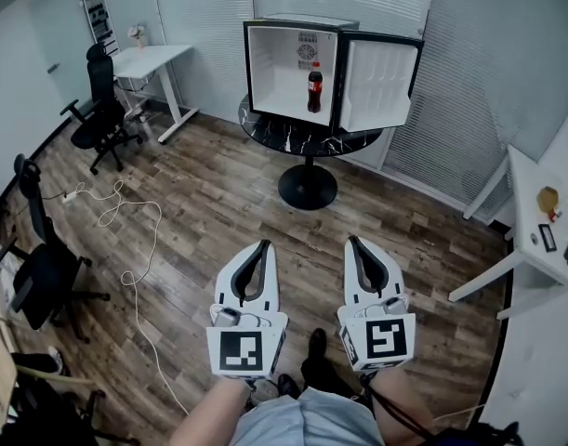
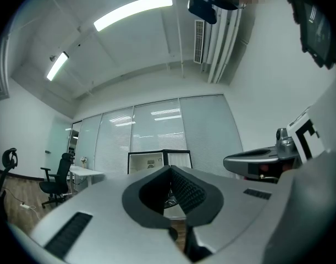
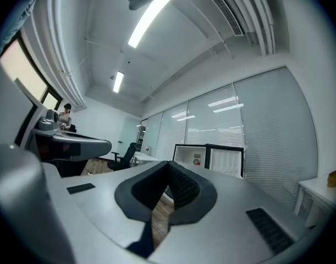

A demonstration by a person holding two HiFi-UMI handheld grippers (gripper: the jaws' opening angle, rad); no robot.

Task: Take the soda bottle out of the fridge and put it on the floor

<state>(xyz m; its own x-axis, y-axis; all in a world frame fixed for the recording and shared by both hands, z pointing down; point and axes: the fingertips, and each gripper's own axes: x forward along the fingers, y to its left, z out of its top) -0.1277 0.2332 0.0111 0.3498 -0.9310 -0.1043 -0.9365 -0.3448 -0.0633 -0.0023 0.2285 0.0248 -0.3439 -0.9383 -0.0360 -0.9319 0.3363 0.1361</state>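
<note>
A dark soda bottle (image 1: 314, 86) with a red label stands upright inside the small fridge (image 1: 293, 40), whose door (image 1: 377, 84) hangs open to the right. The fridge sits on a round black marble table (image 1: 307, 136). My left gripper (image 1: 262, 245) and right gripper (image 1: 354, 242) are held side by side low in the head view, well short of the table, both shut with nothing between the jaws. In the left gripper view the fridge (image 2: 151, 161) shows far off beyond the tips of the left gripper (image 2: 169, 169). The right gripper (image 3: 169, 165) also points toward the fridge (image 3: 208, 158).
Wooden floor (image 1: 218, 203) lies between me and the table. A white cable (image 1: 125, 240) trails across the floor at left. Black office chairs (image 1: 102, 110) and a white desk (image 1: 149, 60) stand at left. A white table (image 1: 544, 230) with small items stands at right.
</note>
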